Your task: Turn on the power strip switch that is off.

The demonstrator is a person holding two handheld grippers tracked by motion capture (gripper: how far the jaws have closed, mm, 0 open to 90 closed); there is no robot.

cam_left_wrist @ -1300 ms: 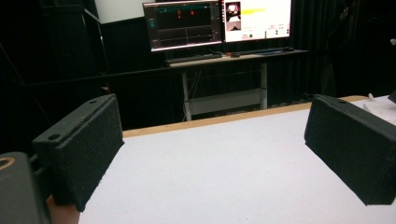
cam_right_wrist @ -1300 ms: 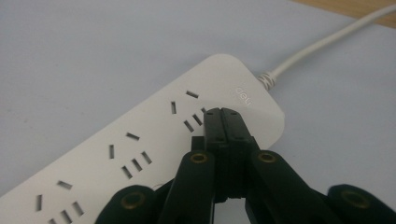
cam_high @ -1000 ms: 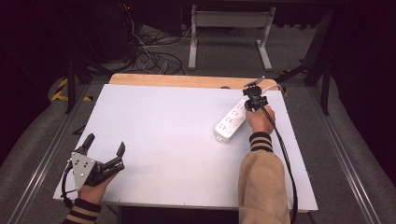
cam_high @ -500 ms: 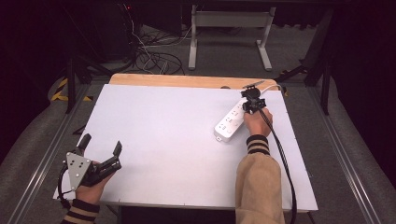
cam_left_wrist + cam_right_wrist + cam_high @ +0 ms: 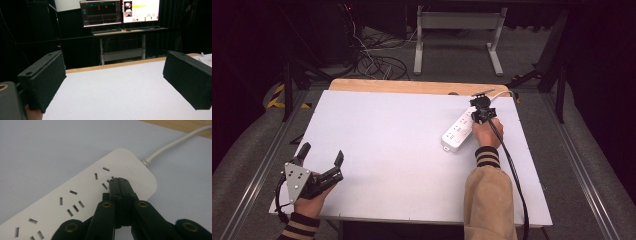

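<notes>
The right gripper (image 5: 120, 185), jaws together, presses near the power strip's (image 5: 458, 132) cord end, perhaps its switch; push straight down. Left gripper (image 5: 321, 161) gapes idle.

Bright white desk in a dark room, soft focus throughout.

In the high view the desk (image 5: 402, 145) is evenly lit from above and is the brightest area by far, while the floor and the upper corners of the frame fall almost to black; shadows on the sheet are faint and the whole frame is slightly soft and grainy. In the left gripper view two monitors (image 5: 120, 12) glow at the top centre, the right screen nearly washed out, against a black background, and the near pads (image 5: 42, 80) look blurred. In the right gripper view the light is flat and cool on the power strip (image 5: 82, 197), with the bottom of the frame out of focus.
</notes>
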